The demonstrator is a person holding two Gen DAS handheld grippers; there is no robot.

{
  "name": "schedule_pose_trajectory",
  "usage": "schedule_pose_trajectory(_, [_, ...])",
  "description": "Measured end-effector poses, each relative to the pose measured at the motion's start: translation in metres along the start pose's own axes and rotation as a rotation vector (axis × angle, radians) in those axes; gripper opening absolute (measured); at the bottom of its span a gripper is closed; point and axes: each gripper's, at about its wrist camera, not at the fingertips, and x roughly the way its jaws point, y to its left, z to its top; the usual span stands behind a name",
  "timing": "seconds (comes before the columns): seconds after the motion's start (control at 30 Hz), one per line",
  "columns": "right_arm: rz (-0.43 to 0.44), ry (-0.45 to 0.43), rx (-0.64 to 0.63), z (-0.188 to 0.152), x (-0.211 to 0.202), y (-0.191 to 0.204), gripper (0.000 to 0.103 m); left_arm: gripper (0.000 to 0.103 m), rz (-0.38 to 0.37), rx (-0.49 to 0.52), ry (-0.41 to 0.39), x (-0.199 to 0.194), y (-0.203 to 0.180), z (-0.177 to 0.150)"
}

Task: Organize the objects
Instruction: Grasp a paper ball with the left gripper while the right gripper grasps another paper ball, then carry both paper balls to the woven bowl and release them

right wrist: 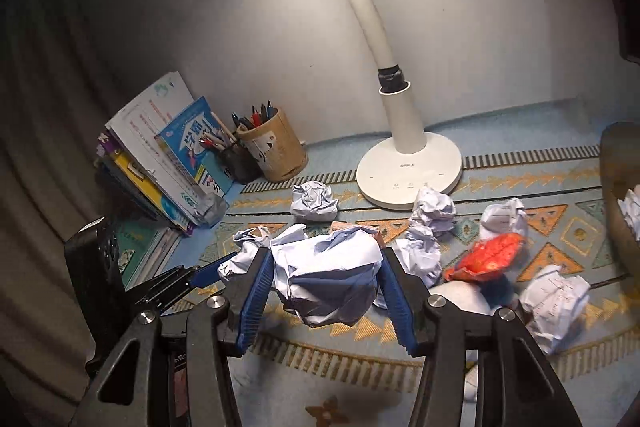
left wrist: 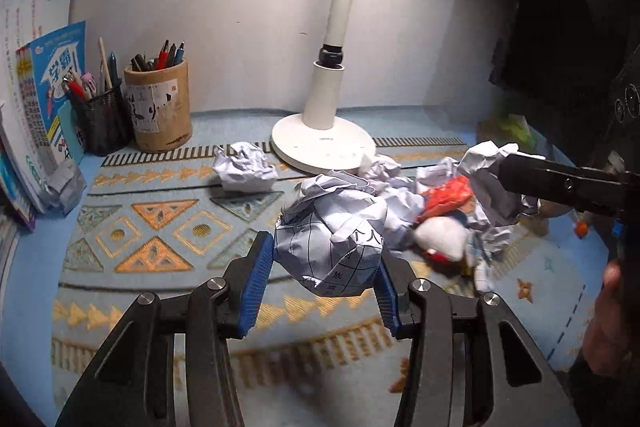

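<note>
- The left hand-held gripper (left wrist: 326, 267) was clenched on a crumpled paper ball (left wrist: 332, 239) printed with a grid and characters, its blue pads (left wrist: 256, 283) pressed against the ball's two sides, above the patterned cloth (left wrist: 160, 227) on the counter.
- The right hand-held gripper (right wrist: 326, 283) gripped a second paper wad (right wrist: 328, 275) between its blue pads (right wrist: 252, 303), raised over the same cloth.
- In the left wrist view the right hand-held gripper came in from the right edge, with its wad (left wrist: 488, 183) at the tip, above the litter pile.
- In the right wrist view the left hand-held gripper's tip showed at the lower left, just beside the right one, with white paper at its end.
- Loose wads lay on the cloth: one (right wrist: 314, 203) near the lamp base (right wrist: 408, 171), others (right wrist: 434, 207) in front of the base, one (right wrist: 554, 303) at the right.
- A red wrapper (right wrist: 488, 259) lay among those wads.
- At the back left stood a bamboo pen cup (left wrist: 158, 107) touching a black mesh cup (left wrist: 104, 123), both full of pens.
- Books (left wrist: 44, 99) leaned against the wall just left of the cups.
- A tan container (right wrist: 618, 187) at the right edge held white paper.
</note>
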Motion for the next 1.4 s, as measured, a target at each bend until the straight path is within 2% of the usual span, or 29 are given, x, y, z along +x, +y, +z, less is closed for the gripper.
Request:
schedule_pose_trajectory(0.1, [-0.037, 0.039, -0.032, -0.037, -0.023, -0.019, 0.053, 0.045, -0.010, -0.029, 0.009, -0.010, -0.027, -0.026])
schedule_pose_trajectory(0.23, [-0.105, 0.130, -0.046, -0.089, -0.024, -0.052, 0.053, 0.045, 0.006, -0.016, 0.042, 0.005, -0.060, -0.055])
schedule_pose_trajectory(0.37, [-0.171, 0.154, -0.076, -0.117, -0.021, -0.075, 0.053, 0.045, 0.001, -0.013, 0.071, 0.022, -0.077, -0.069])
schedule_pose_trajectory(0.47, [-0.175, 0.147, -0.097, -0.126, -0.020, -0.081, 0.057, 0.045, 0.040, 0.018, 0.065, 0.024, -0.085, -0.070])
schedule_pose_trajectory(0.5, [-0.167, 0.141, -0.097, -0.128, -0.021, -0.082, 0.064, 0.046, 0.035, 0.020, 0.062, 0.024, -0.085, -0.070])
schedule_pose_trajectory(0.53, [-0.154, 0.138, -0.096, -0.130, -0.021, -0.084, 0.067, 0.046, 0.033, 0.021, 0.066, 0.024, -0.085, -0.072])
schedule_pose_trajectory(0.67, [-0.132, 0.136, -0.079, -0.137, -0.018, -0.087, 0.070, 0.046, 0.020, -0.006, 0.074, 0.026, -0.080, -0.073])
schedule_pose_trajectory(0.73, [-0.126, 0.138, -0.063, -0.140, -0.015, -0.087, 0.078, 0.046, 0.012, -0.012, 0.069, 0.025, -0.078, -0.073])
schedule_pose_trajectory(1.0, [-0.093, 0.117, -0.064, -0.150, -0.018, -0.076, 0.080, 0.046, -0.003, 0.002, 0.057, 0.023, -0.081, -0.074])
schedule_pose_trajectory(1.1, [-0.137, 0.087, -0.065, -0.150, -0.021, -0.072, 0.085, 0.046, -0.004, 0.007, 0.054, 0.023, -0.081, -0.074])
schedule_pose_trajectory(1.2, [-0.187, 0.071, -0.059, -0.148, -0.020, -0.072, 0.086, 0.046, -0.005, 0.006, 0.051, 0.022, -0.081, -0.074])
schedule_pose_trajectory(1.4, [-0.206, 0.128, -0.113, -0.148, -0.005, -0.063, 0.086, 0.046, -0.011, 0.007, 0.051, 0.023, -0.081, -0.074])
